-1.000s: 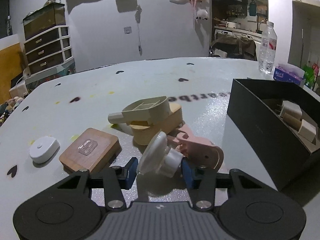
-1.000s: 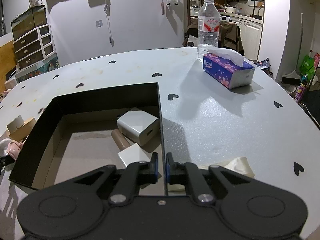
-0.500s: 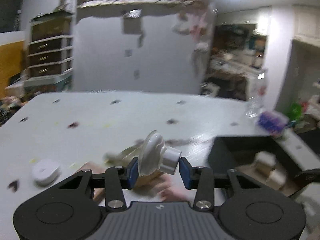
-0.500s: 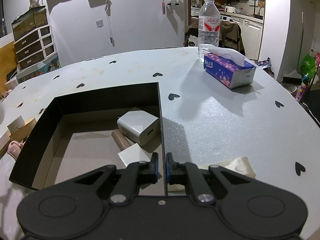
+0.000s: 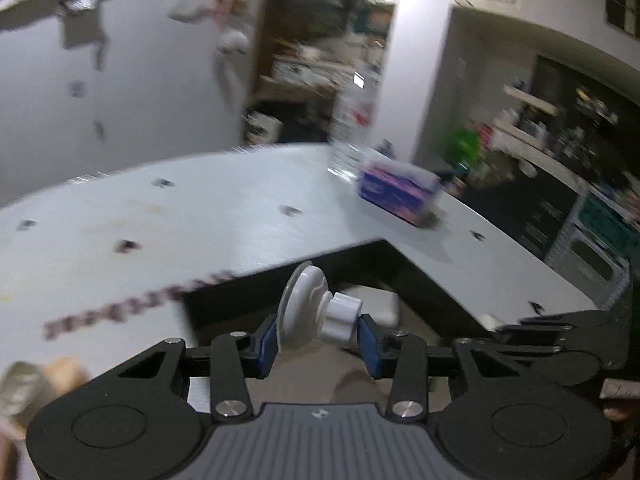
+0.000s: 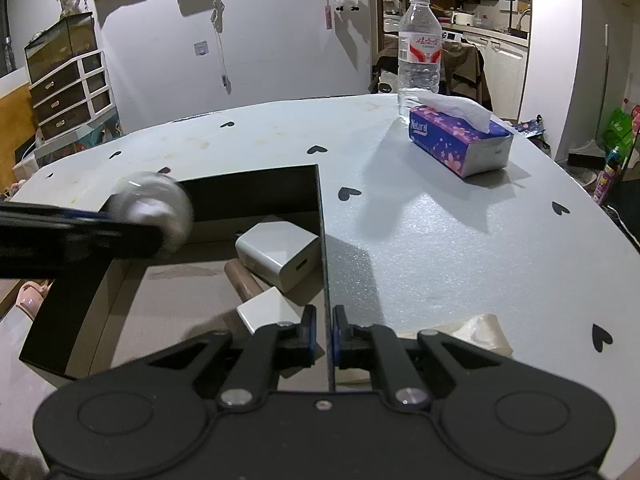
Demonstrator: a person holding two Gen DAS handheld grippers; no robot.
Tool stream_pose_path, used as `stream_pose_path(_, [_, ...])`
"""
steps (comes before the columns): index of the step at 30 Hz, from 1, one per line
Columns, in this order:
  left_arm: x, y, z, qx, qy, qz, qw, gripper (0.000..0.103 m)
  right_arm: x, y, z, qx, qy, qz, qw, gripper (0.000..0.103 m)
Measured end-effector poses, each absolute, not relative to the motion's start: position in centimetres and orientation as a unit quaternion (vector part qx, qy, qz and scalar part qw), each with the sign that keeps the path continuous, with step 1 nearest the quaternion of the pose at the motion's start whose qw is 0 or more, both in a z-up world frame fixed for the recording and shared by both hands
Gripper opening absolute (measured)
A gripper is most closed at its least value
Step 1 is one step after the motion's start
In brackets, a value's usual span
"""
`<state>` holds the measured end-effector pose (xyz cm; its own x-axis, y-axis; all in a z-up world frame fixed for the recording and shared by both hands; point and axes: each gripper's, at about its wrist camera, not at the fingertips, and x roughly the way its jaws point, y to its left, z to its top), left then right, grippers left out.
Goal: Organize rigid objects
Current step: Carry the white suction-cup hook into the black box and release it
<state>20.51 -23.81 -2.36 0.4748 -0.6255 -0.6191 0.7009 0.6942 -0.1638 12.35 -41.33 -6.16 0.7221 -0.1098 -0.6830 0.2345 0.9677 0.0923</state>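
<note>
**Suction cup held over the black box**

The left tongs (image 5: 318, 338) grasp a clear suction cup (image 5: 306, 312) with a white knob: one blue pad presses on the disc, the other on the knob. The cup hangs above the near left part of the black box (image 6: 256, 190), clear of the tabletop (image 6: 440, 240). In the right wrist view the same cup shows as a blurred pale disc (image 6: 154, 210) at the tip of the left tongs, over the box's left wall. The left wrist view is smeared by motion, so finer detail of the cup is hard to make out.

The right tongs (image 6: 323, 334) are clenched on the thin right wall of the box, the wall's edge standing between the two blue pads.

Inside the box lie a white charger (image 6: 278, 254), a brown wooden cylinder (image 6: 242, 282) just beside it, and a white flat block (image 6: 266, 310) nearer the right tongs. A pink object (image 6: 30, 298) rests on the tabletop outside the box's left wall. A crumpled cream wrapper (image 6: 476, 332) lies on the tabletop right of the right tongs.

Far right on the tabletop stands a water bottle (image 6: 419, 50), with a purple tissue box (image 6: 460, 146) just in front of it. Black hearts dot the pale tabletop.
</note>
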Motion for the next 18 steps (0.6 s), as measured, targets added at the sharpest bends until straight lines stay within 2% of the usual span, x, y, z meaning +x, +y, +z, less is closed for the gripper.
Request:
stream_pose_path(7, [22.8,-27.6,-4.3,-0.011,0.426,-0.417,0.803,0.043,12.3,-41.4,-6.1,0.087,0.361,-0.089,0.924,0.009])
stream_pose_path(15, [24.2,-29.5,-5.6,-0.082,0.474,-0.423,0.768,0.043,12.3,-41.4,-6.1,0.086,0.361,-0.088,0.924,0.009])
stream_pose_path(16, [24.4,-29.5,-5.8,-0.095,0.48,-0.418,0.765,0.044,12.3,-41.4,-6.1,0.087,0.361,-0.088,0.924,0.009])
stream_pose_path(17, [24.7,-29.4,-6.0,-0.112,0.489,-0.414,0.76,0.051,12.3,-41.5,-6.1,0.086,0.361,-0.088,0.924,0.009])
stream_pose_path(18, [24.9,-29.3,-6.3,-0.126,0.502,-0.412,0.75,0.063,12.3,-41.4,-6.1,0.086,0.361,-0.088,0.925,0.009])
